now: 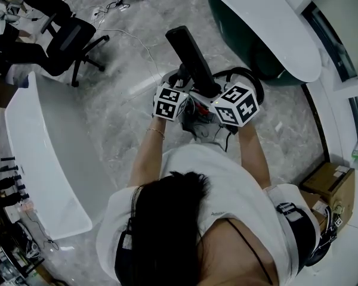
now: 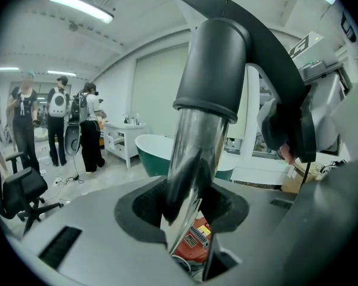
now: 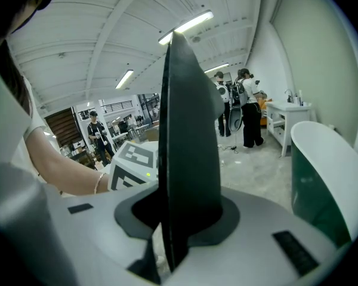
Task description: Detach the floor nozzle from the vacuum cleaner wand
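Head view: my left gripper [image 1: 180, 87] and right gripper [image 1: 213, 93] meet at the base of the long black plastic floor nozzle [image 1: 190, 51], which points upward between them. Left gripper view: my jaws are clamped on the shiny chrome wand tube [image 2: 188, 154] just below the nozzle's black collar [image 2: 213, 70]. Beneath shows the red vacuum body [image 2: 194, 244], its yellow label too small to read. Right gripper view: my jaws pinch the nozzle's thin edge. To do this well, I judge the left should brace the tube while the right draws the nozzle straight along the tube's axis, without bending. No brand is legible.
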Demonstrator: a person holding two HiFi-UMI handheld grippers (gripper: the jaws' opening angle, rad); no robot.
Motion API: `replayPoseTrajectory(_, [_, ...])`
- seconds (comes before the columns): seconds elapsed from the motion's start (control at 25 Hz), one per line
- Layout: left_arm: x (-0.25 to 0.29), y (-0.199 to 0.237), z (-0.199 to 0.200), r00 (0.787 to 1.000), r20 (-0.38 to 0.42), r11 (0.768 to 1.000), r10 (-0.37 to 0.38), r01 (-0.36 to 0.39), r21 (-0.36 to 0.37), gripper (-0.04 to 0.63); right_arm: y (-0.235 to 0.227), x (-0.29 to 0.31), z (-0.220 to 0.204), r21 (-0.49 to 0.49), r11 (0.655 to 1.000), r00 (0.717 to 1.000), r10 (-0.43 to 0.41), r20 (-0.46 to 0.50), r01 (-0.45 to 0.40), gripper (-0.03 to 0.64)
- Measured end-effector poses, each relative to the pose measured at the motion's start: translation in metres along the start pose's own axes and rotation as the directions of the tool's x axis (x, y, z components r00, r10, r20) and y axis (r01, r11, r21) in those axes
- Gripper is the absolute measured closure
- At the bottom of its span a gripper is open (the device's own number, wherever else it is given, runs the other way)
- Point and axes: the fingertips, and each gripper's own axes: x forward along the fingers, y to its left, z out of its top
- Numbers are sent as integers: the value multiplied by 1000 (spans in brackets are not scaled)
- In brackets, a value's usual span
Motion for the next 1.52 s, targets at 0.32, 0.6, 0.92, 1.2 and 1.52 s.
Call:
replayPoseTrajectory(0.32, [-2,2,-1,1000,-2,1000,3,-3,1,449,3,-1,4,-39,998,998,43,-35,-45,517])
replayPoseTrajectory(0.6, [3,-3,-2,999,-5,999,-37,37,14,448,0,-5,5,-54,998,996,-16,-85,11,515])
replayPoseTrajectory(0.92, [8,-4,2,998,6,998,-54,54,13,448,-5,-6,9,-35,996,993,-80,-91,77,515])
replayPoseTrajectory(1.2, [8,-4,4,998,15,998,-67,67,6,447,-6,-6,11,-62,991,989,-121,-80,116,515])
replayPoseTrajectory(1.52, [6,-2,3,997,40,997,-70,71,-14,445,2,-4,9,95,995,1000,-13,16,12,517])
